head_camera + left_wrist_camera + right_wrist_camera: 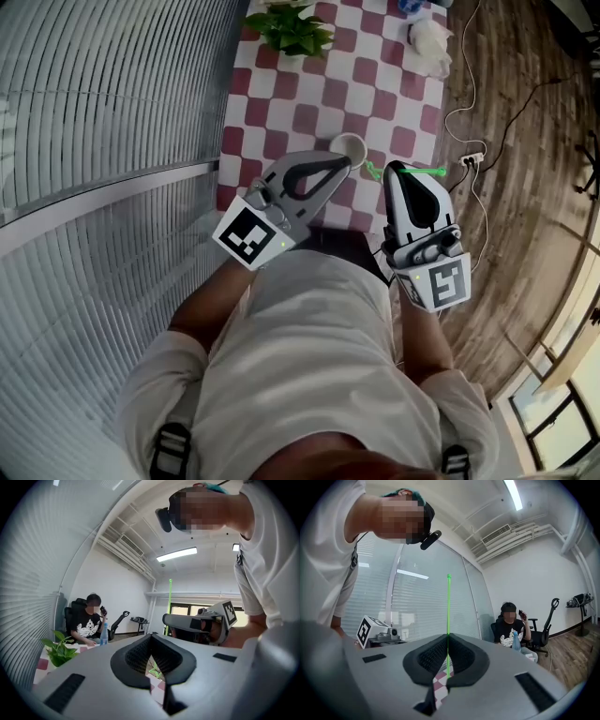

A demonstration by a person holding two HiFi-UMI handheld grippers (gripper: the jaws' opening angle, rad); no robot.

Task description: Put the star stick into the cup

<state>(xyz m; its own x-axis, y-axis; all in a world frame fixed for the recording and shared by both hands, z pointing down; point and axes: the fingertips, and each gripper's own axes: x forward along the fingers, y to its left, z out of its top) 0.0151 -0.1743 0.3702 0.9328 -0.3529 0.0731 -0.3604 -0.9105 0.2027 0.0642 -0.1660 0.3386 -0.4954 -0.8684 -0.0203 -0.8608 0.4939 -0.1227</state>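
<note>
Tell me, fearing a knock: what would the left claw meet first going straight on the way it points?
Likely the white cup, right ahead of the left claw in the head view; depth is unclear, so it may pass above.

Tongs: two, the left tongs (345,161) and the right tongs (394,169).
Star stick (429,172): one, green.
Cup (349,146): one, white.
Worktop (281,94): one, covered in red-and-white checks.
Potted plant (291,28): one.
Water bottle (103,633): one.
Power strip (471,159): one, on the floor.
Persons: two, the operator (309,356) and a seated person (89,620).
</note>
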